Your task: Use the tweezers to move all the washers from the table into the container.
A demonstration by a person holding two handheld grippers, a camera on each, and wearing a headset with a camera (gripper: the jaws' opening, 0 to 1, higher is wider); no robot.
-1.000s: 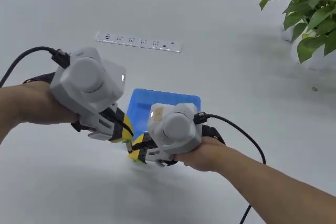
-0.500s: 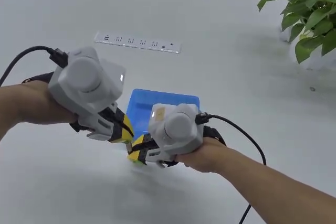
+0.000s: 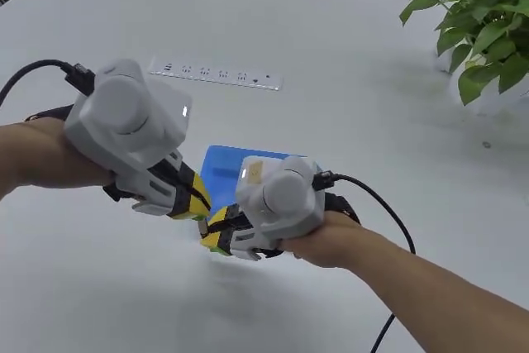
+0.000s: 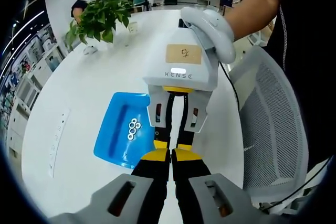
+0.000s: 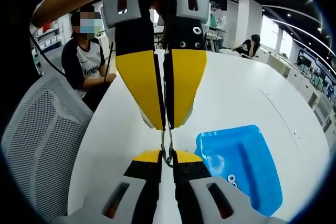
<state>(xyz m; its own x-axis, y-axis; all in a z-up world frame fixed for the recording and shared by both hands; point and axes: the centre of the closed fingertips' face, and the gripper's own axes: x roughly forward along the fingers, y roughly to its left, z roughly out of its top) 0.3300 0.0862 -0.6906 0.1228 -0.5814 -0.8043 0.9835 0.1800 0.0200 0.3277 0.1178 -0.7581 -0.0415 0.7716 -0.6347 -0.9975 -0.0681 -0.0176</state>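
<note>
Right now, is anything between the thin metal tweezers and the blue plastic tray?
Nothing visible. The thin metal tweezers, held by the left gripper and right gripper, are beside the blue plastic tray, with bare white table between. Small metal washers lie inside it.

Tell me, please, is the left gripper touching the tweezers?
Touching. In the right gripper view the left gripper has its yellow jaws shut on the tweezers, and the thin metal legs come out from between the jaw tips.

Tabletop (image 3: pixel 372 121) open around the blue tray (image 3: pixel 240 163) except its near edge, where left gripper (image 4: pixel 170 155) and right gripper (image 5: pixel 167 157) meet on the tweezers (image 5: pixel 166 140); power strip (image 3: pixel 216 74) beyond.
</note>
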